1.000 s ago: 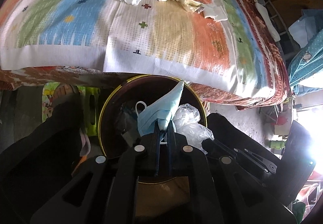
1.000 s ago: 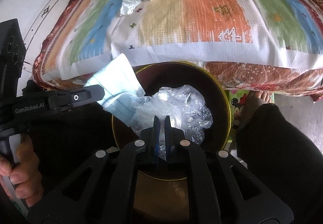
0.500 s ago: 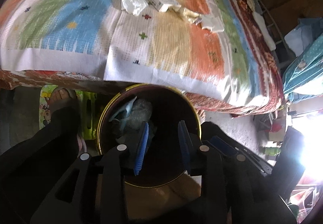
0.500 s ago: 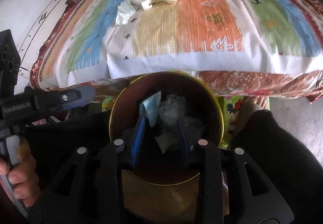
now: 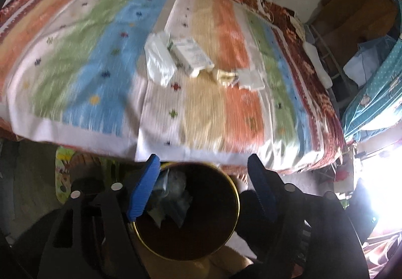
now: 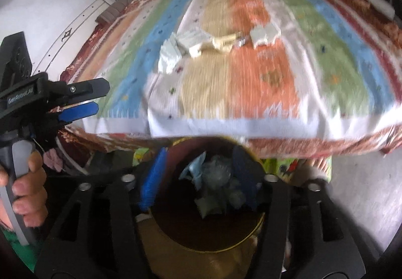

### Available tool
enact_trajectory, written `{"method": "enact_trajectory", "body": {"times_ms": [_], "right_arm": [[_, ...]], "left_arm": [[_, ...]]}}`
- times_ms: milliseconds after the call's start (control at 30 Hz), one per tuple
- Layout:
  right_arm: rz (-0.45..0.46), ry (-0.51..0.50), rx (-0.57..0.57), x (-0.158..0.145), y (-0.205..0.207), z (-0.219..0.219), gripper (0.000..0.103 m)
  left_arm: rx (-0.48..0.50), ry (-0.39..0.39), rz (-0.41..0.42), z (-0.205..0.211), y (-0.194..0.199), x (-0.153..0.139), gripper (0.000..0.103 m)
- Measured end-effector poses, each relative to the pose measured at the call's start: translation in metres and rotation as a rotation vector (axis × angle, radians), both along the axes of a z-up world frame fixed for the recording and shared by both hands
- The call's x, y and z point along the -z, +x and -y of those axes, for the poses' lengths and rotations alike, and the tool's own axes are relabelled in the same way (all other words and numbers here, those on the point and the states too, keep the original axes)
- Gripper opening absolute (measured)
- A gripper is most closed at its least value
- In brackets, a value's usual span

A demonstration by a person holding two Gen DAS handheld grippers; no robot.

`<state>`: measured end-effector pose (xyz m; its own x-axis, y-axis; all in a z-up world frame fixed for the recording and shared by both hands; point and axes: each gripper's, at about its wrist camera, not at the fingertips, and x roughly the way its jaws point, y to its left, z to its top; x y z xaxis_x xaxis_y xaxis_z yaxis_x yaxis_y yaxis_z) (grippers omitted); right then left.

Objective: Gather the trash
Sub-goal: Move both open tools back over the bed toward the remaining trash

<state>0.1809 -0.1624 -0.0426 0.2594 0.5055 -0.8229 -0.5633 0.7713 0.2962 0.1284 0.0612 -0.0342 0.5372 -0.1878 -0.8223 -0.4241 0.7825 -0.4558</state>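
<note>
A dark round bin with a gold rim (image 5: 235, 216) (image 6: 258, 223) stands on the floor by the bed. Inside lie a blue face mask (image 5: 160, 186) (image 6: 196, 171) and crumpled clear plastic (image 5: 177, 181) (image 6: 218, 166). My left gripper (image 5: 203, 166) is open and empty above the bin; it also shows at the left of the right wrist view (image 6: 85, 100). My right gripper (image 6: 201, 161) is open and empty above the bin. On the striped bedspread lie a white plastic bag (image 5: 158, 63) (image 6: 169, 56), a white box (image 5: 191, 55) (image 6: 192, 41), a yellowish wrapper (image 5: 224, 75) (image 6: 223, 41) and a white folded paper (image 5: 251, 79) (image 6: 263, 33).
The bed (image 5: 176, 113) (image 6: 251, 103) fills the far half of both views. A foot in a sandal on a green mat (image 5: 80, 161) is left of the bin. Clothes and blue fabric (image 5: 371, 93) hang at the right.
Both grippers opened and dropped the mask and the plastic into the bin. Both have since risen and tilted up toward the bed.
</note>
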Motion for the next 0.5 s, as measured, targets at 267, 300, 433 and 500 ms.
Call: {"method": "enact_trajectory", "body": {"times_ms": [267,300,433,500], "right_arm": [[0.239,-0.056,-0.043,-0.030,0.006,-0.016,0.094],[0.247,-0.055,-0.046,-0.031,0.009,-0.018,0.094],[0.261,-0.044,-0.064,-0.035,0.015,-0.026,0.094],[0.267,-0.043,-0.068,-0.036,0.018,-0.029,0.094]], "left_arm": [[-0.032,0.012,0.053,-0.016,0.025,-0.015,0.097],[-0.038,0.016,0.051,-0.019,0.028,-0.015,0.097],[-0.068,0.011,0.048,-0.032,0.042,-0.015,0.097],[-0.075,0.011,0.045,-0.036,0.047,-0.013,0.097]]}}
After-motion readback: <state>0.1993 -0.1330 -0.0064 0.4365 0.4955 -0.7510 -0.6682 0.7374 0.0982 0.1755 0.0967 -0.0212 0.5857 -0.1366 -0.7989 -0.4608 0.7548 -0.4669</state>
